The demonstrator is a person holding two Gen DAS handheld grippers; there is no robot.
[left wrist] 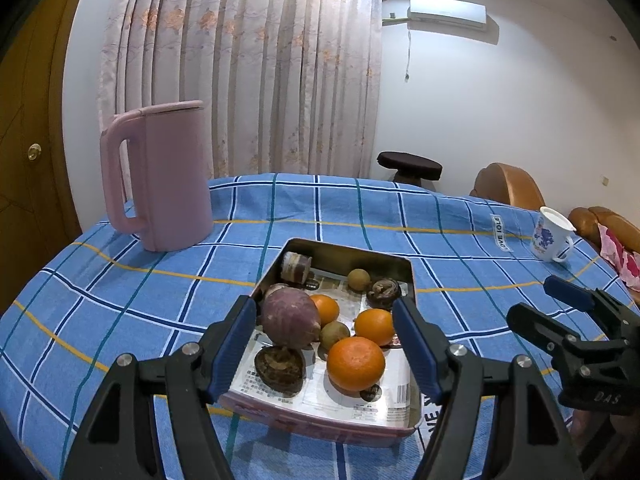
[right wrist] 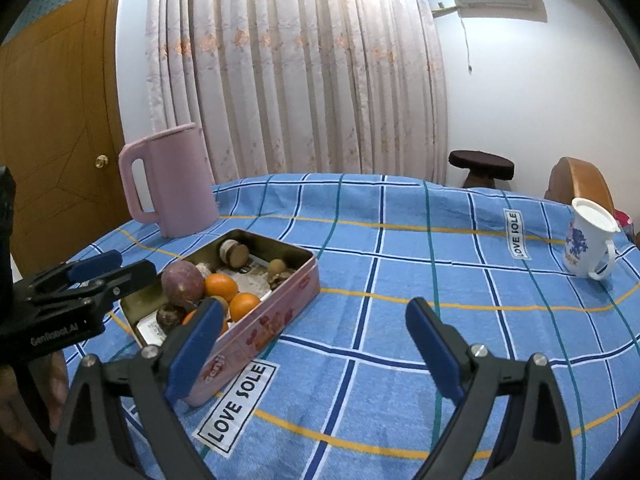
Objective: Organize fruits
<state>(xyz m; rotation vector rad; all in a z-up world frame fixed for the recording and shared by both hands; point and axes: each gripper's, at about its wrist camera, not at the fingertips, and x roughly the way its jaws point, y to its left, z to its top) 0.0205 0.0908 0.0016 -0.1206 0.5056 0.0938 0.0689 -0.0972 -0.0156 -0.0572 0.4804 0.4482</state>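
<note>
A pink tin box (left wrist: 320, 424) lined with paper sits on the blue checked tablecloth. It holds three oranges (left wrist: 355, 364), a purple round fruit (left wrist: 290, 322), small brown fruits (left wrist: 335, 334) and dark dried ones (left wrist: 280, 368). My left gripper (left wrist: 325, 350) is open and empty, its jaws straddling the near part of the tin above the fruit. My right gripper (right wrist: 314, 344) is open and empty over bare cloth to the right of the tin (right wrist: 256, 332). It also shows in the left wrist view (left wrist: 568, 304).
A tall pink jug (left wrist: 160, 176) stands behind the tin at the left. A white mug with blue print (right wrist: 588, 240) stands at the far right edge of the table. A dark stool (right wrist: 480, 166) and brown chairs (left wrist: 508, 184) stand beyond the table.
</note>
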